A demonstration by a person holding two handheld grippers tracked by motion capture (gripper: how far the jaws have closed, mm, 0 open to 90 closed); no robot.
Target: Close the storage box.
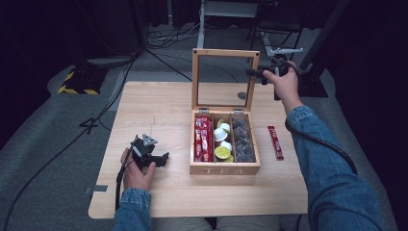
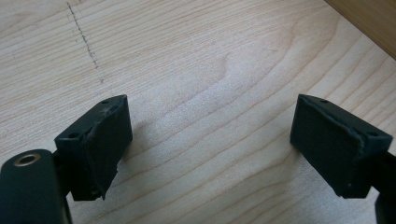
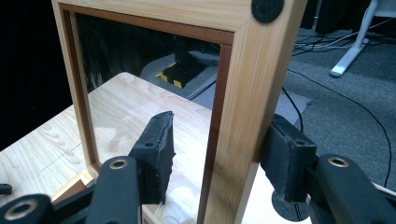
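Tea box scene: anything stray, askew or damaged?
One red stick packet lies loose on the table, right of the tea box, while its likes stand in the box's left compartment. The pad on the left gripper looks torn and peeling at its edge. Nothing spilled.

I can't tell whether my right tool (image 3: 217, 154) presses the lid frame (image 3: 243, 116); the box's (image 1: 224, 168) grey contents (image 1: 243, 139) are too small to identify.

Wooden tea box (image 1: 224, 168), glass-paned lid (image 1: 225, 54) upright, open, mid-table
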